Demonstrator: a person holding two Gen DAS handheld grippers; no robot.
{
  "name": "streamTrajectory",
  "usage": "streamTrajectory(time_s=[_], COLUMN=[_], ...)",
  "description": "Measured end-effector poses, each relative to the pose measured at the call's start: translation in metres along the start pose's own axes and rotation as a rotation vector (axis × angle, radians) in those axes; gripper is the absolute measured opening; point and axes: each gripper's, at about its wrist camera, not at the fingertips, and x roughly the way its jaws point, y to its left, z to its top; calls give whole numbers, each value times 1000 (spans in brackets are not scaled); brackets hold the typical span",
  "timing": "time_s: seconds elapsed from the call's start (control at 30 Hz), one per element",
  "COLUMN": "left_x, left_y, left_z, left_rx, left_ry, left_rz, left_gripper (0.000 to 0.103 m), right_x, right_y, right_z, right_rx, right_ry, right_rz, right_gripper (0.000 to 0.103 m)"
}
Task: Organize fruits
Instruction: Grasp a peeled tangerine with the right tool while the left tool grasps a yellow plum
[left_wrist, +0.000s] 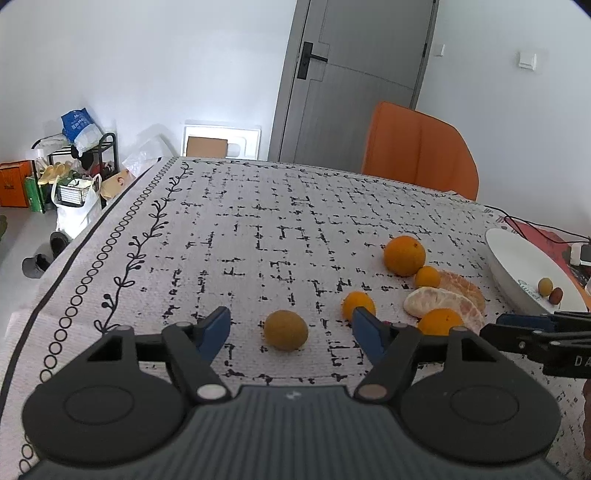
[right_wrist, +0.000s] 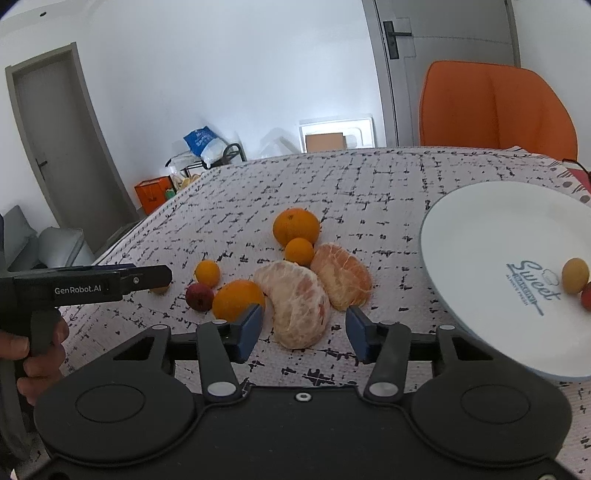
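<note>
Right claw (right_wrist: 303, 328): jaws partly open, straddling the near end of the peeled segment (right_wrist: 295, 306) at lower centre, pads not pressing it.
Left claw (left_wrist: 291, 332): open wider, empty, with the brownish round fruit (left_wrist: 285, 329) between its tips.
Fruit pile: oranges and a second peeled piece (right_wrist: 341, 275) mid-frame; plate (right_wrist: 480, 240) at right holds two small fruits.
Handling: peeled segment looks soft, light, easily squashed; probably best gripped gently across its thick middle.
Unclear: plate's right side cut off; small red fruit (right_wrist: 199, 296) hard to identify.
</note>
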Motion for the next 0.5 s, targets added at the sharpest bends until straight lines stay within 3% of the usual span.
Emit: streamTrajectory(time_s=[0.1, 0.2, 0.3, 0.43, 0.5], left_x=[4, 7, 9, 9, 8], left_y=[1, 1, 2, 4, 5], left_z=[-1, -2, -3, -3, -2], left_rx=[-3, -6, -10, -21, -27], left_ry=[5, 8, 10, 14, 15], left_rz=[-1, -9, -9, -22, -26], left_gripper=[70, 63, 52, 28, 25], right_x=[6, 12, 16, 20, 22], right_y=[-1, 0, 3, 4, 5], right_z=[0, 0, 1, 3, 4], right_rx=[2, -1, -11, -21, -21], right_ry=[12, 24, 23, 20, 20], right_rz=[2, -2, 0, 1, 8], right_gripper=[49, 49, 49, 49, 49])
